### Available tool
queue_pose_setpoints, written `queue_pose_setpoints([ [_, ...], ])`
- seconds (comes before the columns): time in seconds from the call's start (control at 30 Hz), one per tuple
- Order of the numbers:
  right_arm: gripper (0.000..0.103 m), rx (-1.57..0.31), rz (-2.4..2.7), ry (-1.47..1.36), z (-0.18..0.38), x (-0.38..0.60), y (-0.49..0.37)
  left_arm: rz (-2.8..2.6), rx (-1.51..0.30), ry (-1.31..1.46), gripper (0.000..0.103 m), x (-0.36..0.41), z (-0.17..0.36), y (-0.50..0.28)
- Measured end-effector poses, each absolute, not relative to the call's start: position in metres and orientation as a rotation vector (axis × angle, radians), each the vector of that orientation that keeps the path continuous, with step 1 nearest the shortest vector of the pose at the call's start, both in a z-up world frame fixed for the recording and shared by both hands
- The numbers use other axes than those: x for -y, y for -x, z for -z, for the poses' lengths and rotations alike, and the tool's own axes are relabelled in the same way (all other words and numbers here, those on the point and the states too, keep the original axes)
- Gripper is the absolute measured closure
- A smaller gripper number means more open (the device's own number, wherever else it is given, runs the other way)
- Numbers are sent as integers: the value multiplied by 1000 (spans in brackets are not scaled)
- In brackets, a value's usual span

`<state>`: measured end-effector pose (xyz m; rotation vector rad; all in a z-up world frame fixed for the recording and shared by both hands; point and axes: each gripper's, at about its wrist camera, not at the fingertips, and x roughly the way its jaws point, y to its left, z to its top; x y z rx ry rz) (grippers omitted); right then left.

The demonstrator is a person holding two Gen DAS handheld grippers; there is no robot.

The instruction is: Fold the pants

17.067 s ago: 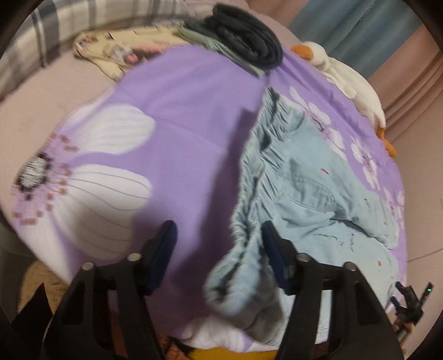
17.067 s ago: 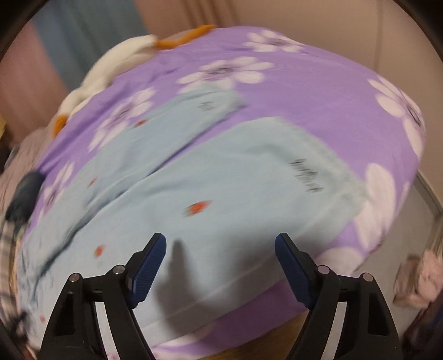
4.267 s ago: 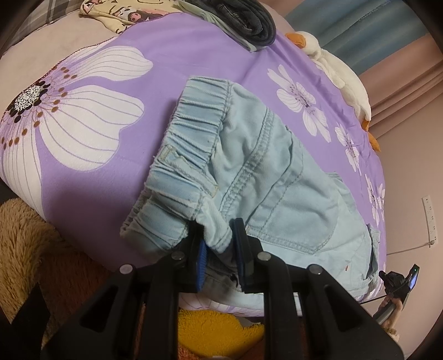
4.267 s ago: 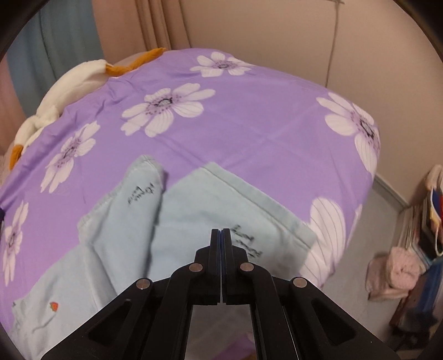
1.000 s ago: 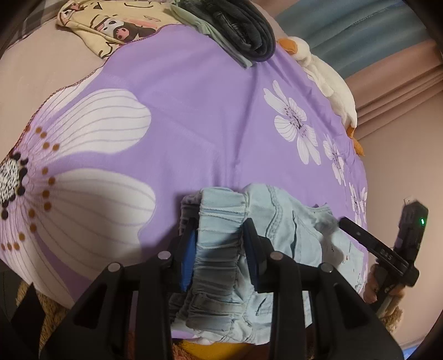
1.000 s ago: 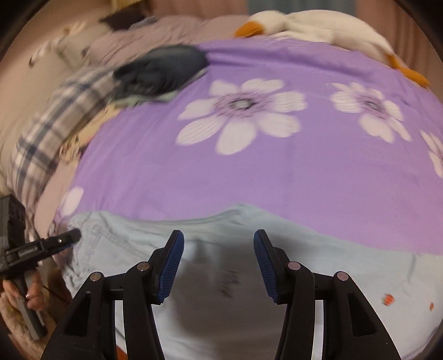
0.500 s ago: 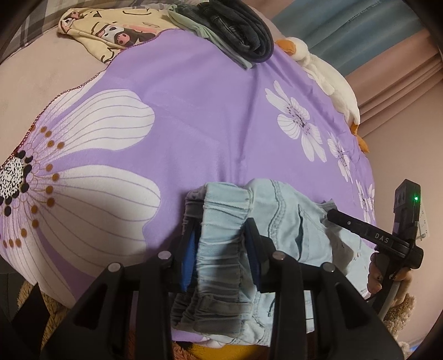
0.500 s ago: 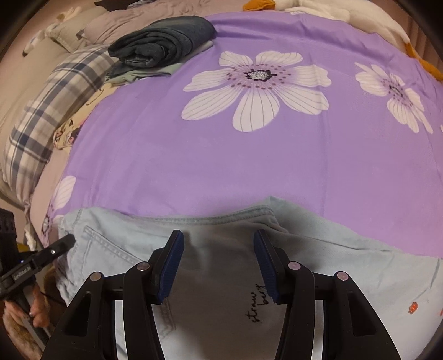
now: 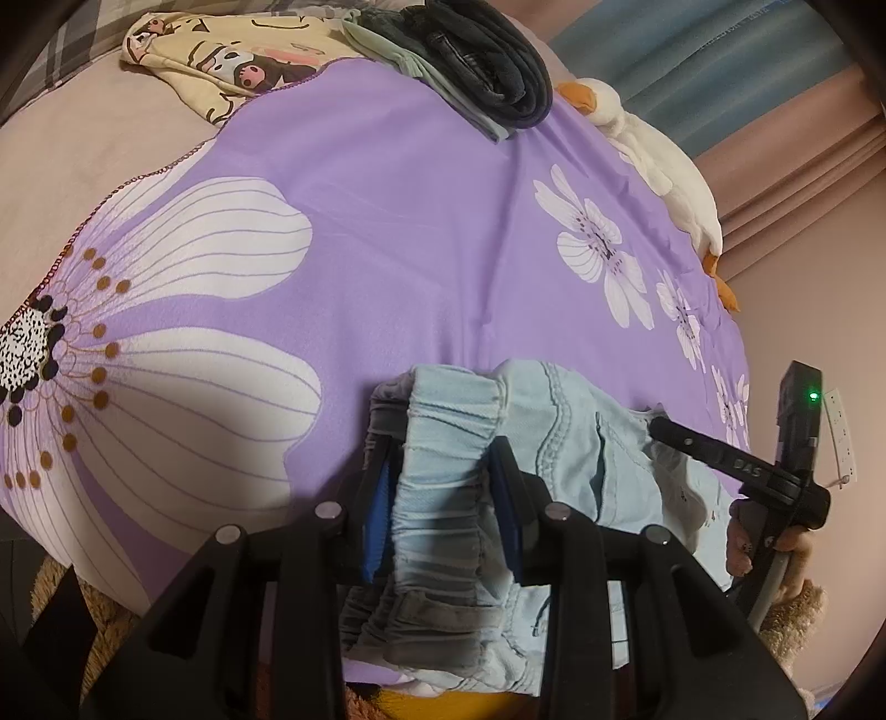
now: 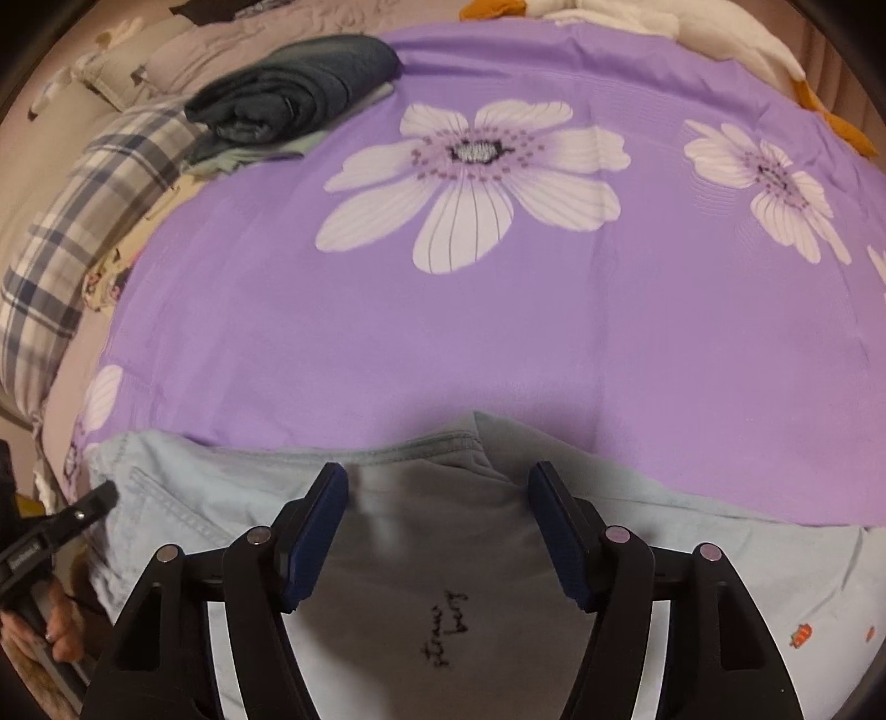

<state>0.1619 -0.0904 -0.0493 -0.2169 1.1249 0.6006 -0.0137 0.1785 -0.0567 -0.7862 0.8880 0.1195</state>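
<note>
Since a second ago the right gripper [image 10: 437, 531] has been widened and lowered slightly toward the pants [image 10: 421, 559]; its jaws are opening now, with denim lying under the gap but not pressed by either pad. Four seconds back these same jaws were shut. The left gripper [image 9: 443, 498] has not been shifted over the last second; the gathered waistband [image 9: 451, 443] is held between its narrowly set jaws, as it was then.

Landmark: the pants, light-blue denim, bunched at the near edge of the purple flowered bedspread [image 9: 387, 232].

Near: in the left wrist view, the waistband roll is clamped by the left gripper, and cloth is draped over the bed edge below it. In the right wrist view, a folded leg panel bearing dark script is laid flat under the right gripper.

Beyond the pants: open bedspread. Farther: a stack of dark folded clothes [image 9: 487, 66], a cartoon-print cloth [image 9: 221, 50] and a white plush duck [image 9: 659, 160], all well apart from the pants.

Step judged: release after a leg fold has been laid over. Next move judged: the right gripper to be re-seated on a folded edge, the waistband kept pinned, layers kept aligned.
</note>
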Motion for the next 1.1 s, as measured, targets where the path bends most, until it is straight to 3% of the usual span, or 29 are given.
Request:
queue_pose_setpoints([
  [0.03,36,-1128,-604,225,52,88,-162,-121,-886,785,68,-178,56,14],
  [0.1,48,-1113,-614,251,53,85,-160,-118,-879,784,71,-178,56,14],
  [0.17,82,-1088,-590,294,53,83,-157,-113,-874,784,72,-178,54,15],
  [0.23,91,-1068,-593,279,47,88,-158,-115,-870,775,74,-177,51,16],
  [0.43,95,-993,-627,161,16,102,-162,-139,-840,706,76,-169,34,20],
  [0.83,95,-1039,-544,222,55,90,-168,-170,-899,702,73,-170,48,21],
  [0.93,95,-1038,-544,224,56,91,-169,-144,-880,740,78,-168,40,30],
  [1.1,95,-1032,-544,218,56,90,-169,-148,-895,717,78,-162,35,37],
])
